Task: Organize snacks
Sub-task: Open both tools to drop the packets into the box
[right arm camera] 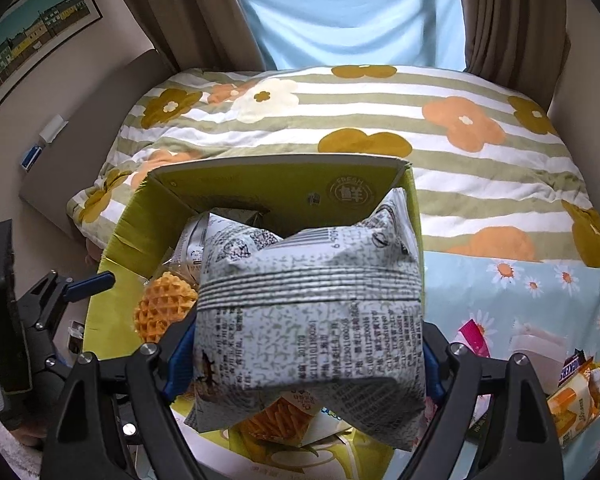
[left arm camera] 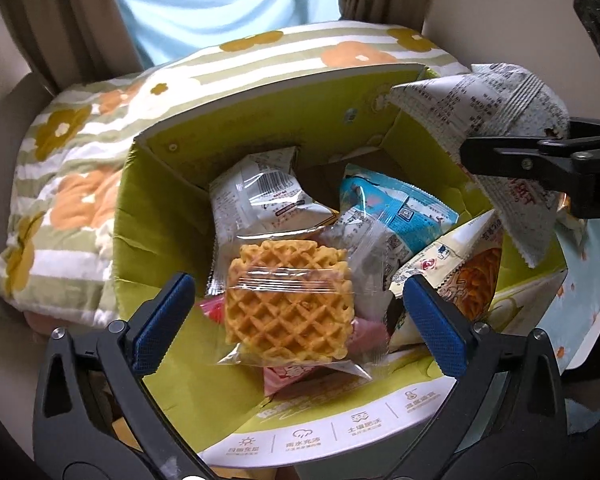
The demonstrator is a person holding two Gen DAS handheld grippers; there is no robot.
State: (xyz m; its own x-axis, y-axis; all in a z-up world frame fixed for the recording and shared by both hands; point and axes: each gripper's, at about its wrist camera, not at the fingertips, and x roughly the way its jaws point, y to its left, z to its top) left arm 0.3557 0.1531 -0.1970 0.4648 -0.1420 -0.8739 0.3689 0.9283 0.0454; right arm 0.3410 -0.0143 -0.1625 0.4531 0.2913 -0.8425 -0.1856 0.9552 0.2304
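Note:
A green cardboard box (left arm camera: 156, 216) stands open on the bed and holds several snack packs. A clear-wrapped waffle (left arm camera: 288, 304) lies on top, with a grey-white pack (left arm camera: 260, 196) and a blue pack (left arm camera: 396, 212) behind it. My left gripper (left arm camera: 296, 316) is open, its blue pads either side of the waffle, just above it. My right gripper (right arm camera: 304, 356) is shut on a grey speckled snack bag (right arm camera: 312, 320) and holds it over the box's (right arm camera: 112, 292) right side. That bag also shows in the left wrist view (left arm camera: 500, 120).
A striped quilt with flowers (right arm camera: 460, 160) lies behind the box. Right of the box, on a light-blue daisy sheet (right arm camera: 532, 280), lie more snacks, among them a Snickers bar (right arm camera: 572, 366) and an orange-white pack (right arm camera: 576, 404). Curtains hang at the back.

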